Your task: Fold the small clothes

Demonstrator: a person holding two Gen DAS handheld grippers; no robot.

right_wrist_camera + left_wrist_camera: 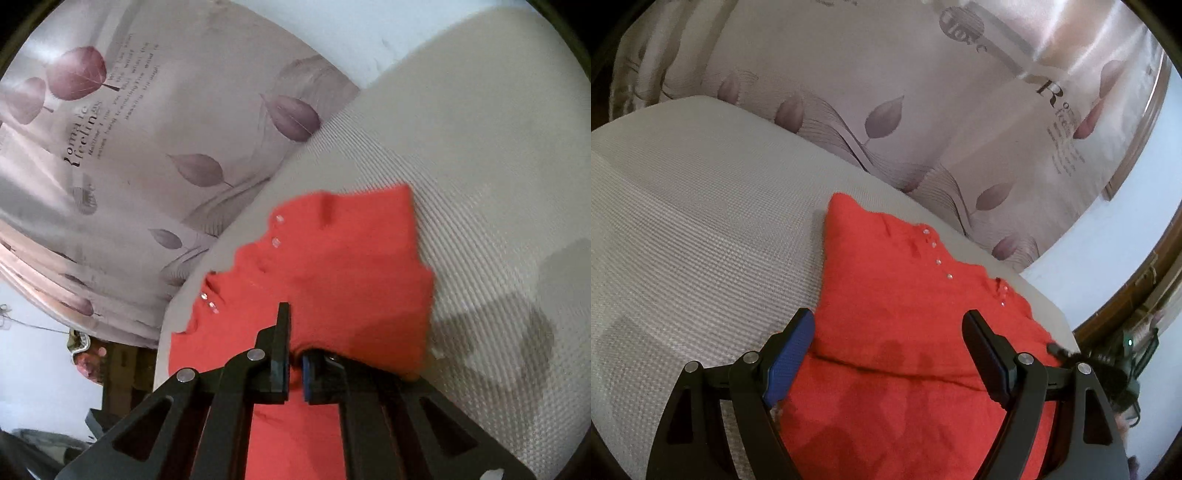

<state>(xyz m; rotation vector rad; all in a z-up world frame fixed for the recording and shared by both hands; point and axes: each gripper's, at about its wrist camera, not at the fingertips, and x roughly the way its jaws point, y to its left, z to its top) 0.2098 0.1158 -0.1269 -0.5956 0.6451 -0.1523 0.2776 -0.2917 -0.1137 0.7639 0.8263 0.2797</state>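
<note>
At lower centre of the left wrist view, a red garment [905, 295] lies on a grey textured pad [701, 221], partly folded: a crease runs across it near the bottom of the frame, and a row of small clear buttons [938, 261] trails diagonally toward the right edge. Its far corner points to mid-frame. Left gripper [888, 328] jaws stand wide, one blue-padded finger [790, 362] at the garment's left edge, the other black finger over the cloth at right; nothing is between the pads, and whether they touch the cloth cannot be told.

In the right wrist view the garment [351, 266] fills centre and lower centre, edges blurred. Right gripper [295, 365] jaws are nearly together, with a fold of red cloth pinched in the narrow gap and draped over the right finger. Buttons [276, 242] show along the garment's upper left edge.

Pad [480, 166] takes the right half of that frame; dark shadows fall on it at lower right. A curtain [886, 92] with purple leaf print and lettering hangs beyond the pad, upper part of the left view, upper left of the right view [147, 147]. Pale wall [1108, 258] at right of the left view.
</note>
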